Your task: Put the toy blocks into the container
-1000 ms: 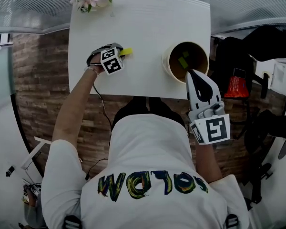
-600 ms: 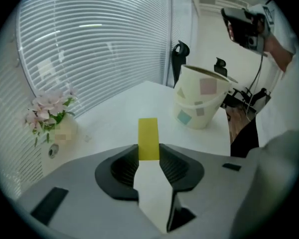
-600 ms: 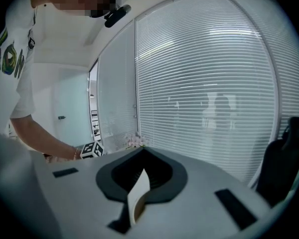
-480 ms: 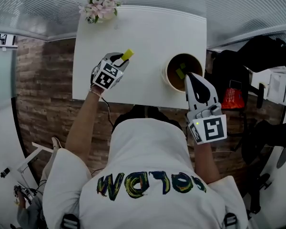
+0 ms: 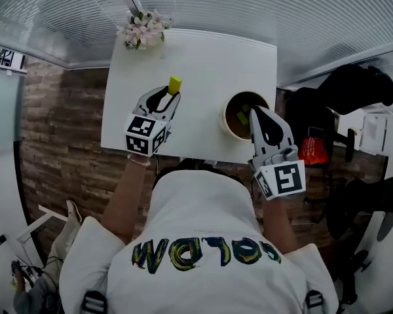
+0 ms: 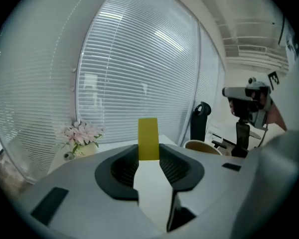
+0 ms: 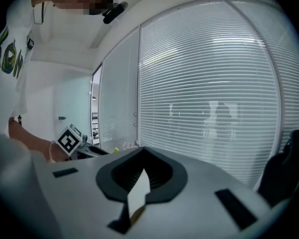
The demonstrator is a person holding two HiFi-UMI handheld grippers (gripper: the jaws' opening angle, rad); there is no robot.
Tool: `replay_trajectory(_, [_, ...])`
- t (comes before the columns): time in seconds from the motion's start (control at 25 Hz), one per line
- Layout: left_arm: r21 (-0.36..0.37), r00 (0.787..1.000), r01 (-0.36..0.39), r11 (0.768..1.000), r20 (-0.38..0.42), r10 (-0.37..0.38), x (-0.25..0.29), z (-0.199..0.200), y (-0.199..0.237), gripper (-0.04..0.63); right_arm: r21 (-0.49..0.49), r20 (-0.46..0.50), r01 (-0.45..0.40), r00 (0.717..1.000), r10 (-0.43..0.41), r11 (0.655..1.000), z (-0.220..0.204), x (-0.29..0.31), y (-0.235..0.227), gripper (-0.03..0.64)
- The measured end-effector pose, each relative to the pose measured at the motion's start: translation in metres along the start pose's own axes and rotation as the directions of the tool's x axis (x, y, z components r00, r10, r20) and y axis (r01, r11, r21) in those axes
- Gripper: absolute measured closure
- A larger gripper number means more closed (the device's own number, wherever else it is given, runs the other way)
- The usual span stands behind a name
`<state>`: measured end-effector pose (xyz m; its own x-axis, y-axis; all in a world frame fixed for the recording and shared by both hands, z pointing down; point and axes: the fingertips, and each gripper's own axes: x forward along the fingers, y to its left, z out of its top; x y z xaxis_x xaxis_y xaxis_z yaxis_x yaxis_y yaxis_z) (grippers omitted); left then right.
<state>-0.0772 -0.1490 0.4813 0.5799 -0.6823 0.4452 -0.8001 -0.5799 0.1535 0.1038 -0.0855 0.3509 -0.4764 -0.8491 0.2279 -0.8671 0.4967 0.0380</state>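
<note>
Okay, head view: left gripper [image 5: 169, 97] is clamped on a yellow toy block [image 5: 175, 84], at about 11 o'clock from picture centre and held off the white table [image 5: 203, 64]. The round tan container [image 5: 230, 127] sits at 3 o'clock from the block, well apart from it, with yellow-green blocks [image 5: 243, 115] already inside. The right gripper [image 5: 254, 111] hovers at the container's 5 o'clock rim, tips over the opening. Flowers [image 5: 144, 29] are at the table's 11 o'clock corner. Left gripper view: both dark pads [image 6: 175, 167] press flat on the block's two opposite faces, low on it, so the lower end is gripped and most of the upright block sticks out past the tips at 12 o'clock; the container rim shows at 3 o'clock, the flowers at 9 o'clock. Right gripper view: its jaws are drawn together with nothing between them, only blinds beyond, and the left gripper's marker cube shows at 9 o'clock. Handling, as a judgement: the block looks small, light, rigid and smooth-sided, not fragile. Flat parallel faces seat well on the ribbed pads, but a hold this near one end could let it pivot or slide, so a grip nearer its middle would be safer. A drop from just above the container opening should do no harm.
</note>
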Motion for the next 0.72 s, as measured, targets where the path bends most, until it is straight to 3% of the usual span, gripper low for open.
replay_trajectory(0.36, [-0.028,0.978,-0.095,0.995,0.183,0.099,-0.053,0.067,-0.007,0.456,-0.014,0.038,0.003,0.999,-0.003,1.000,0.022,-0.004,-0.002,0.609])
replay_trajectory(0.56, [-0.038,0.961,-0.135,0.990,0.239,0.140,-0.077,0.086,-0.010,0.456,-0.018,0.067,0.012,0.998,-0.011,1.000,0.036,-0.008,-0.005,0.609])
replay_trajectory(0.72, [-0.039,0.958,-0.127,0.991,0.254,0.132,-0.079,0.094,-0.016,0.456,-0.025,0.067,0.018,0.998,-0.017,1.000,0.038,-0.008,-0.009,0.609])
